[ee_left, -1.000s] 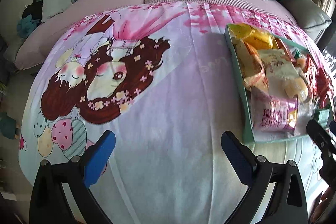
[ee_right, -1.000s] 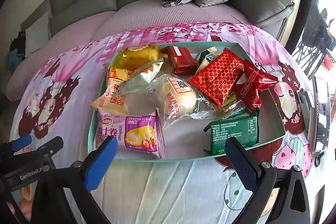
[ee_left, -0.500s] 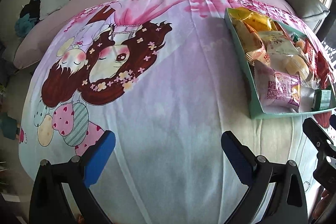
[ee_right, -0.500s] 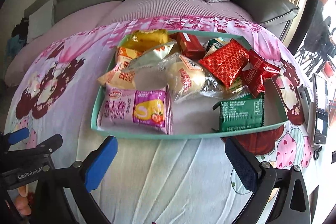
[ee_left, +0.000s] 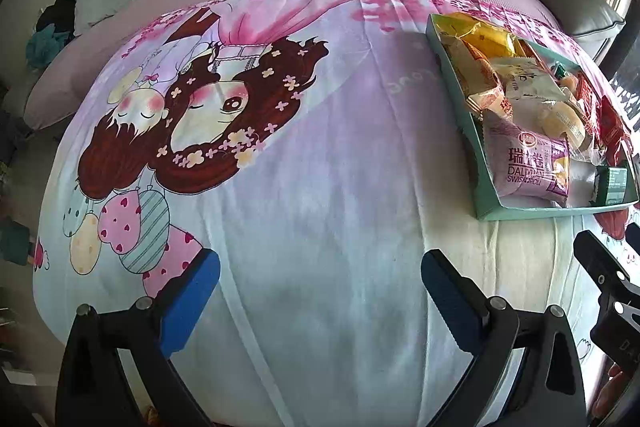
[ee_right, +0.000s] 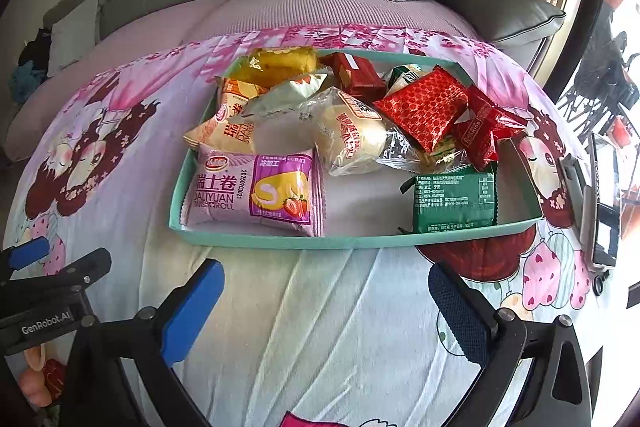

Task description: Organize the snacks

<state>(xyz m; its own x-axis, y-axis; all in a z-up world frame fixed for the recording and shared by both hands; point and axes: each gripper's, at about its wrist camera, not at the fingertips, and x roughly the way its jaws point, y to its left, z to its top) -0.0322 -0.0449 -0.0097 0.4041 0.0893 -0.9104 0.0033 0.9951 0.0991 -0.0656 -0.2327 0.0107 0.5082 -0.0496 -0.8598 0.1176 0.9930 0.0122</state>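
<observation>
**A:** What is the biggest thing in view?

**B:** A cartoon-print sheet (ee_right: pixel 320 327) spread over a round bed, with one teal tray (ee_right: pixel 360 242) on it, its long side running left to right across the right wrist view.

**A:** Where are the snacks?

**B:** All piled in that tray. About eleven packets, though the overlap makes the count unsure: two Swiss roll packs, one purple (ee_right: pixel 252 191) at the near left corner; one clear-wrapped bun (ee_right: pixel 352 139) mid-tray; one green pack (ee_right: pixel 454 201) near right; three red ones further back.

**A:** Which tool is nearer?

**B:** The right gripper (ee_right: pixel 324 311), probably. The tray lies straight ahead of its fingers, just beyond them. From the left gripper (ee_left: pixel 320 299) it lies off to the right.

**A:** And the fingers?

**B:** Both pairs spread wide, holding nothing.
</observation>
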